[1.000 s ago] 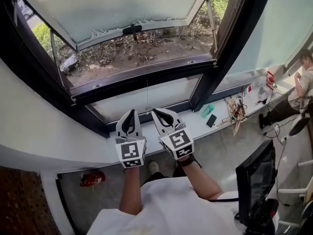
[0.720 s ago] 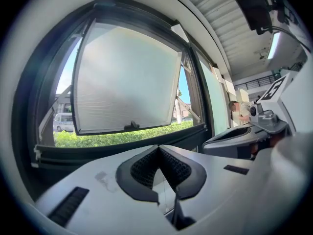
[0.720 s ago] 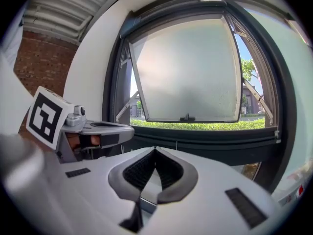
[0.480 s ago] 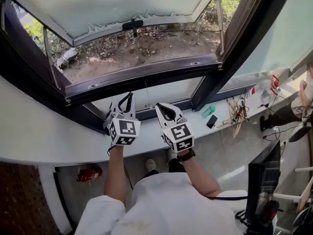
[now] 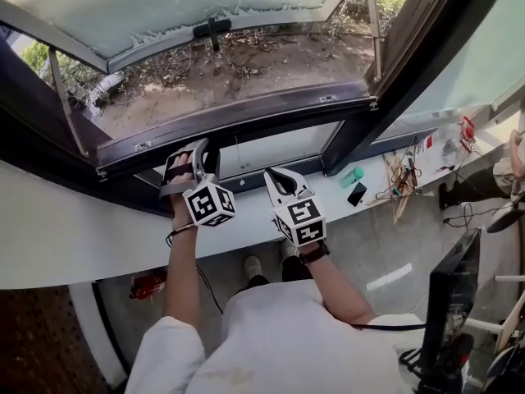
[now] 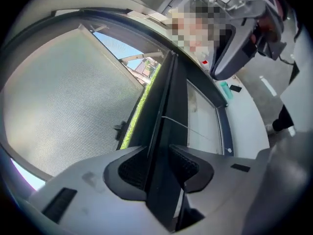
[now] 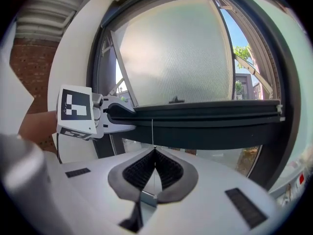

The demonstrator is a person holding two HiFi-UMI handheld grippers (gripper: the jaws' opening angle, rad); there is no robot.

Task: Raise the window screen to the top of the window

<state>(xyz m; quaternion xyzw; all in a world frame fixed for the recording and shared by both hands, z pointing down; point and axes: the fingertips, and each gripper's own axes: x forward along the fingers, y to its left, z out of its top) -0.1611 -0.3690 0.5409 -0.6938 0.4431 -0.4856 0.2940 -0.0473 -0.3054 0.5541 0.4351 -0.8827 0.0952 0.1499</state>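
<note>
Now the left gripper (image 5: 197, 150) had just opened its two jaws around the window screen's one dark bar (image 5: 262, 109), low in the window (image 5: 394, 64). The right gripper's (image 5: 277, 175) two jaws were shut, nearby.

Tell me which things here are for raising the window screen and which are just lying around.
For the job: screen bar; cord, pinched in the shut right gripper; left gripper, jaws just opened, bar between them.
Lying about: phone, green container, wires, monitor, red extinguisher.
</note>
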